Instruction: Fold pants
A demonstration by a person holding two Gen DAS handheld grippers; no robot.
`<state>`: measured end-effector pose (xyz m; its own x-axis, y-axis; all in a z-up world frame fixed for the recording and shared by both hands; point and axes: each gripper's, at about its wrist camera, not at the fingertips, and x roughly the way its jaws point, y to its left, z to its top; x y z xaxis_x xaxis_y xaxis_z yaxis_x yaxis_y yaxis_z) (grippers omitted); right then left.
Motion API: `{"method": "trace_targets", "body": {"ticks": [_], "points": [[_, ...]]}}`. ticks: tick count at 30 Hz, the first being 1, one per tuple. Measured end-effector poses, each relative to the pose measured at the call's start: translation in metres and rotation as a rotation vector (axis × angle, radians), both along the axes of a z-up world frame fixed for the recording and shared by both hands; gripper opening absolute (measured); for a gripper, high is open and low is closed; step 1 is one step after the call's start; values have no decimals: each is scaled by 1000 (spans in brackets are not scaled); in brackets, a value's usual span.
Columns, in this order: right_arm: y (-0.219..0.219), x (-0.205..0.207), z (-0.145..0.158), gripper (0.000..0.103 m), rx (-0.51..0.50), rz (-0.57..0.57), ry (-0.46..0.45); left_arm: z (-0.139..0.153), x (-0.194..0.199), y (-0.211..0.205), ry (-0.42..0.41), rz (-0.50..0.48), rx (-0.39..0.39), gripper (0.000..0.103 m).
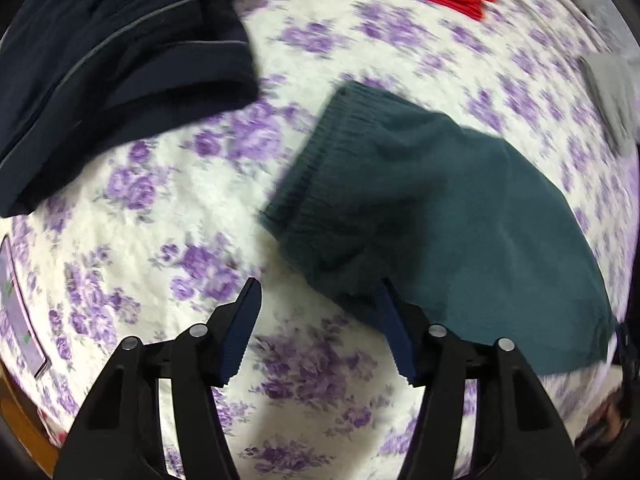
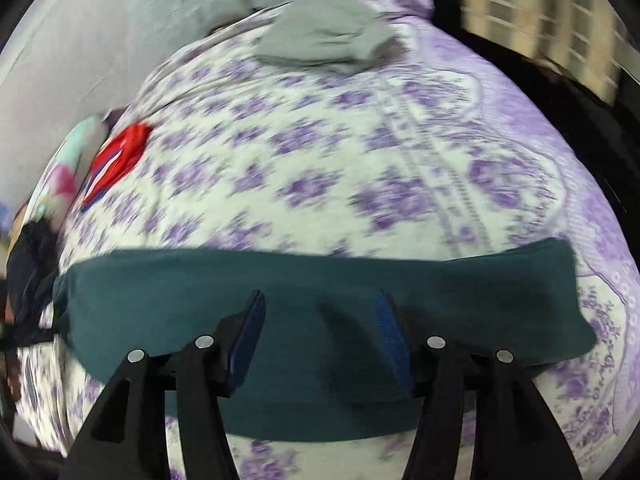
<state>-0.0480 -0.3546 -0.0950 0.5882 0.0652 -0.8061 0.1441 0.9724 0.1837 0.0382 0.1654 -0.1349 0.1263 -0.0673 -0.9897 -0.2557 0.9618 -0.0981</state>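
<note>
Green pants [image 2: 320,320] lie folded on the flowered bed [image 2: 320,160]; both the left gripper [image 1: 320,320] and right gripper [image 2: 320,328] hover spread, holding nothing.

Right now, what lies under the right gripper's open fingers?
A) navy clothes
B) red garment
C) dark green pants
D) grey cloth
C: the right gripper hangs open over the dark green pants; the red garment and grey cloth lie farther off on the floral bedsheet.
</note>
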Motion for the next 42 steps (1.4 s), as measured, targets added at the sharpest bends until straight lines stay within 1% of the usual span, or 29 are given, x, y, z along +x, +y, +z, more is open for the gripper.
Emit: {"method": "trace_targets", "body": {"ticks": [1, 4, 5, 6, 7, 11, 14, 16, 18, 19, 20, 23, 27, 31, 33, 35, 36, 37, 39, 40, 42], "points": [[6, -1, -2, 58, 7, 14, 3, 0, 2, 0, -5, 9, -10, 57], [14, -4, -8, 58, 20, 43, 31, 2, 12, 4, -6, 40, -112, 56], [14, -5, -10, 58, 19, 42, 35, 1, 13, 6, -2, 52, -135, 56], [13, -7, -11, 58, 28, 35, 37, 0, 15, 9, 11, 77, -173, 56], [12, -8, -11, 58, 37, 29, 37, -1, 16, 9, 19, 89, -186, 56], [8, -11, -14, 58, 52, 8, 33, -10, 17, 3, 68, 101, -212, 57], [6, -14, -13, 58, 58, 2, 27, -16, 13, 6, 83, 142, -253, 57], [5, -15, -13, 59, 59, 0, 25, -17, 13, 5, 88, 157, -254, 56], [6, -16, -13, 59, 57, -1, 27, -15, 9, 6, 79, 171, -260, 54], [6, -16, -12, 59, 49, -4, 30, -14, 10, 7, 75, 177, -268, 48], [6, -16, -12, 59, 45, -7, 31, -12, 12, 10, 73, 181, -273, 47], [7, -16, -11, 59, 45, -2, 30, -5, 14, 14, 65, 171, -277, 47], [10, -15, -12, 59, 45, 3, 31, -6, 16, 17, 65, 192, -294, 46], [12, -16, -15, 59, 39, 13, 47, -2, 21, 15, 16, 197, -340, 45], [10, -17, -17, 59, 29, 16, 60, -5, 23, 15, -3, 208, -357, 45], [10, -20, -20, 59, -9, 49, 91, -13, 25, 15, 14, 225, -367, 44], [13, -22, -21, 59, -29, 81, 106, -16, 26, 10, 20, 229, -364, 35], [20, -25, -23, 59, -47, 143, 125, -16, 26, 8, 22, 227, -356, 24], [34, -30, -26, 59, -92, 241, 138, -9, 28, 3, 6, 215, -328, 20], [45, -32, -28, 59, -137, 298, 140, -6, 29, 4, -7, 211, -320, 18], [60, -32, -32, 57, -163, 361, 145, 5, 34, 2, -45, 209, -300, 14]]}}
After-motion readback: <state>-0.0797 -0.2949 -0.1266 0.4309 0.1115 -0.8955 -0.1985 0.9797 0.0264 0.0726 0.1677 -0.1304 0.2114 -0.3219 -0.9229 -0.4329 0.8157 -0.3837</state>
